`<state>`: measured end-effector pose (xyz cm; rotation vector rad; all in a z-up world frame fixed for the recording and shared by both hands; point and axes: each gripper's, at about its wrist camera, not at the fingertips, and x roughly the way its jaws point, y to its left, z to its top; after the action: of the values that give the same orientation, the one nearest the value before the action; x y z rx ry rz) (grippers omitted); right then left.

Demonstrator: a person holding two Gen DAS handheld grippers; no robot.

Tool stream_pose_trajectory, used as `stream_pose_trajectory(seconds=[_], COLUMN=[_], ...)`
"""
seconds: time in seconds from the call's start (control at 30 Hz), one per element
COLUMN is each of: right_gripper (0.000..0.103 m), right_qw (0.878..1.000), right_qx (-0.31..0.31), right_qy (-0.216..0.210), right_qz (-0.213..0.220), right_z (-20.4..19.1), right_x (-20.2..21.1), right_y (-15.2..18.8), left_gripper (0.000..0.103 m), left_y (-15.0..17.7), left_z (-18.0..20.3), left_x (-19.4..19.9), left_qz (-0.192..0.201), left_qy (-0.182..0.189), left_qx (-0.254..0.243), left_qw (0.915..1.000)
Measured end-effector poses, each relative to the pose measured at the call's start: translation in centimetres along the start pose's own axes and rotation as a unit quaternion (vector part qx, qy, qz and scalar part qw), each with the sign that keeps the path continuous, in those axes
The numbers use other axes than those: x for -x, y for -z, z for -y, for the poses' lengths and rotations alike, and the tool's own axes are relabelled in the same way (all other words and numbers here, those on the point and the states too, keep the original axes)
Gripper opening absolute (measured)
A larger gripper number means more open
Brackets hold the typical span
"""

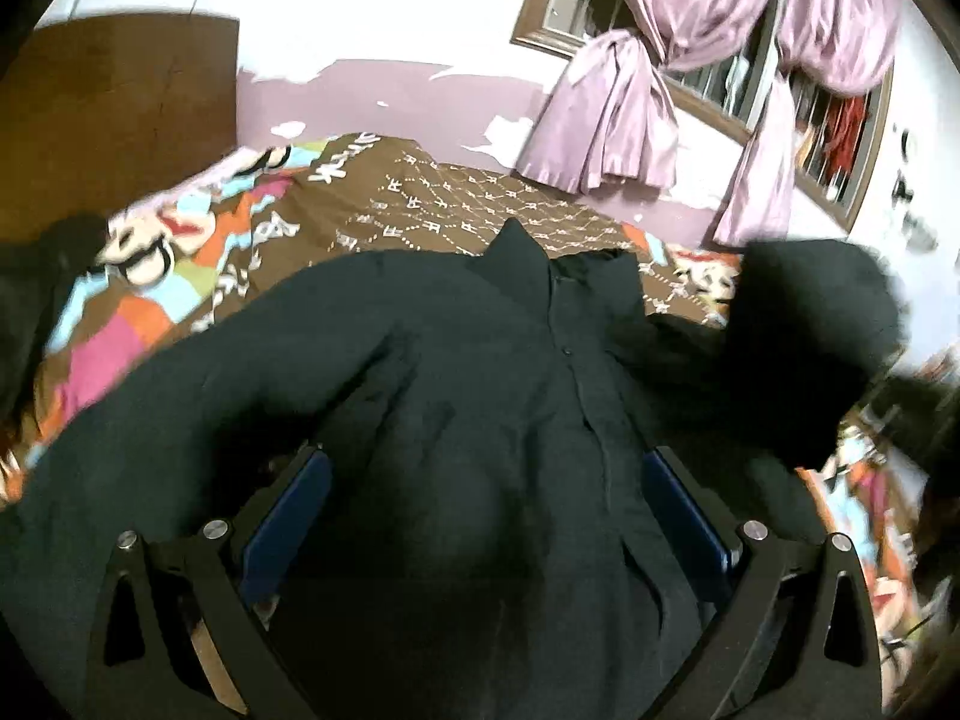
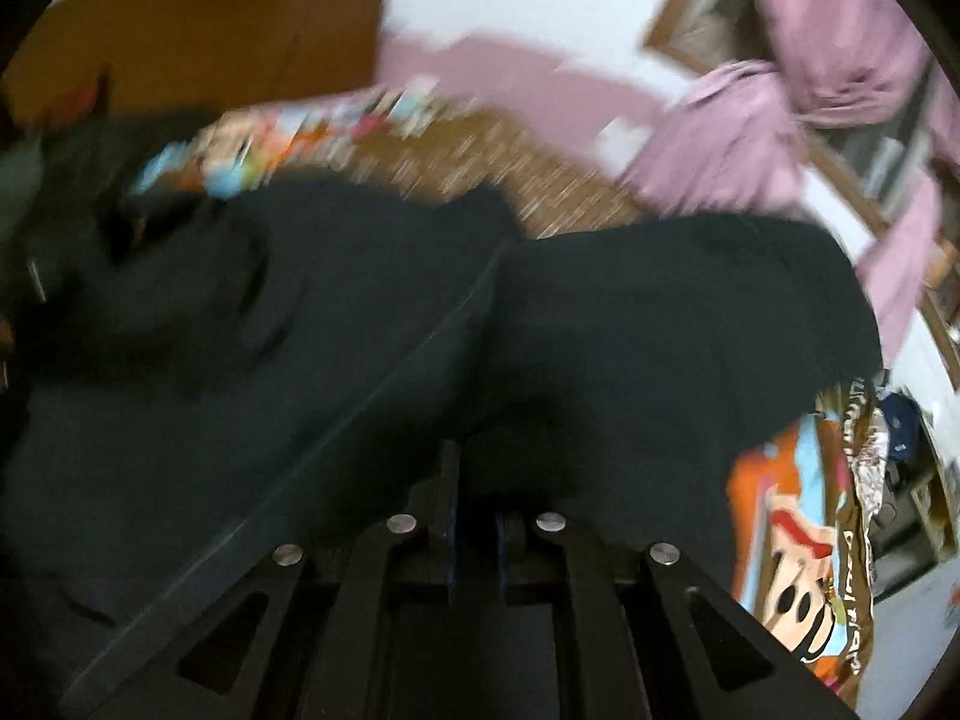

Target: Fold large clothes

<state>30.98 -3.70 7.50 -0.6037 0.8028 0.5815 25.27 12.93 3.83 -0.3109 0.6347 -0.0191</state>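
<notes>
I am viewing a dark jacket [image 1: 480, 372] that is lying spread, front up, on a bed covered by a brown patterned bedspread [image 1: 432, 198] with bright cartoon patches on its near-left part. In the left wrist view, the left gripper [image 1: 486, 480] is hovering above the jacket's lower front with its blue-padded fingers [image 1: 288, 516] standing wide apart; I am seeing nothing between them, and the pads are not pressing on cloth. The jacket's collar is pointing toward the far wall, and its button line is running down between the fingers. A raised, blurred fold of the same dark cloth [image 1: 810, 324] is blocking my view of the bed's right side. In the right wrist view, the right gripper [image 2: 477, 540] is showing its jaws nearly closed, with the dark cloth bunched right at their tips; the picture is too blurred for me to confirm that cloth is pinched there. Beyond the bed, lilac curtains [image 1: 606, 114] are hanging knotted before a wood-framed window [image 1: 852, 180], and a brown wooden panel [image 1: 120, 108] is standing at the far left. Another dark item [image 1: 36, 276] is lying at the bed's left edge.
</notes>
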Motion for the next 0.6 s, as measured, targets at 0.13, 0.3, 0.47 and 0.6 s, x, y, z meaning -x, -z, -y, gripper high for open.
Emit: stream_pose_trajectory(seconds=[0.13,0.3,0.47,0.6], right_gripper=[0.033,0.069,0.073,0.078], right_qw=[0.998,0.997,0.995,0.980], right_qx=[-0.011,-0.047,-0.093,-0.196], right_qy=[-0.054,-0.056,-0.002,0.001], right_qz=[-0.035,-0.007,0.031,0.038], right_z=[-3.0,-2.5,3.2,7.0], right_x=[-2.9,-2.1,-0.1,-2.5], right_y=[2.1,3.7,4.2,1.6], left_gripper=[0.101,0.101,0.101,0.101], left_y=[1.3,0.9,1.4,1.6], left_z=[-2.1,-2.7,-2.6,-3.2], left_x=[0.6,0.6,-0.7,-4.1], left_qz=[-0.003,-0.022,-0.020,-0.073], left_qy=[0.046,0.094,0.102,-0.002], left_qx=[0.043,0.030,0.033,0.033], left_qw=[0.9980,0.9949,0.9940,0.9968])
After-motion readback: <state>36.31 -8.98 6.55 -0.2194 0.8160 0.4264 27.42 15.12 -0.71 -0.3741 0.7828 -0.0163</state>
